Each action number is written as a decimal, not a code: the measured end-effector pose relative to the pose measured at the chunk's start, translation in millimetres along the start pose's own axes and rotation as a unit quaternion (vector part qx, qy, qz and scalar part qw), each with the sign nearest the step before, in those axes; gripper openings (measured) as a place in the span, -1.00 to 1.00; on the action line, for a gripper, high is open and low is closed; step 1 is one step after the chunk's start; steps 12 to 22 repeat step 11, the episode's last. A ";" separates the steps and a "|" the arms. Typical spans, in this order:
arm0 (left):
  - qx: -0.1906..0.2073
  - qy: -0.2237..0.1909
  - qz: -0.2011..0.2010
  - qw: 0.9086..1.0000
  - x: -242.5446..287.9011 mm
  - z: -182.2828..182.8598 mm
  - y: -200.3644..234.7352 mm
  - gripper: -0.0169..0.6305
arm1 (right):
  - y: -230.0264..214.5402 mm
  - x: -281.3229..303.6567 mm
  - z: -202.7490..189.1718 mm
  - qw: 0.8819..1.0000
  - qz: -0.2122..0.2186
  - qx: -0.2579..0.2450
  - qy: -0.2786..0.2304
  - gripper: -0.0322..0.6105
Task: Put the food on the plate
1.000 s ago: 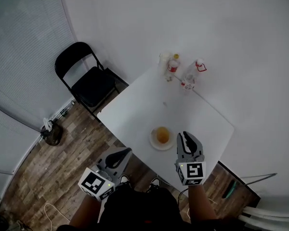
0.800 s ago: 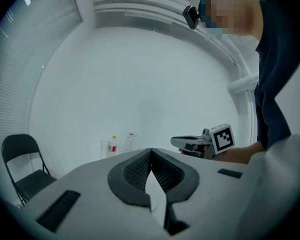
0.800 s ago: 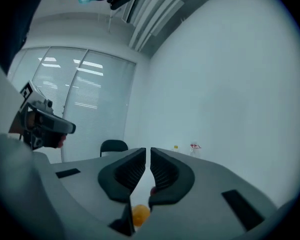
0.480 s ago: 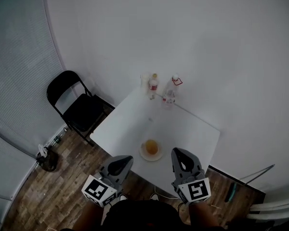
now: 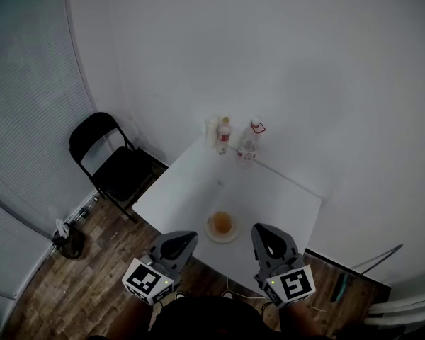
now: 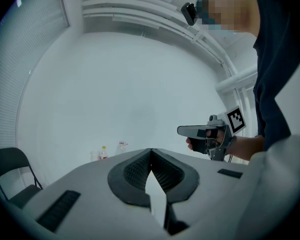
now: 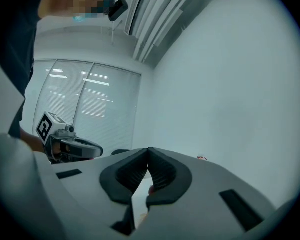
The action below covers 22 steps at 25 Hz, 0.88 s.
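An orange piece of food lies on a small white plate near the front edge of the white table. My left gripper hangs just short of that edge, to the left of the plate, its jaws shut with nothing between them. To the right of the plate my right gripper is held at the same height, also shut and empty. Both grippers are apart from the plate. Each gripper view looks over the table toward the walls and shows the other gripper in a hand.
Two bottles and a clear cup stand at the table's far corner by the wall. A black folding chair is to the left on the wood floor. A green-handled tool lies on the floor at right.
Both grippers have drawn back from over the table to its near edge, and the head view has risen. The right jaws have closed. The food stays on the plate.
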<state>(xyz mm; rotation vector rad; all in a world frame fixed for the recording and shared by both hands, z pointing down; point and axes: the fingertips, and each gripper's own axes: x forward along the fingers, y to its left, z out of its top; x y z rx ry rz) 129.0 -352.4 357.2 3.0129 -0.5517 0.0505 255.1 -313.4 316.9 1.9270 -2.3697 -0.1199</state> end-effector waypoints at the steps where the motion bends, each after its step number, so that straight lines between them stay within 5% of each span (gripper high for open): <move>1: 0.001 -0.001 0.000 1.000 -1.0 0.9 0.7 -0.89 | 1.4 0.6 1.9 1.000 0.002 0.000 -0.002 -0.83; 22: -0.014 -0.011 0.001 1.000 -5.8 1.0 6.3 -0.89 | 6.6 0.2 0.2 1.000 0.002 0.000 0.004 -0.83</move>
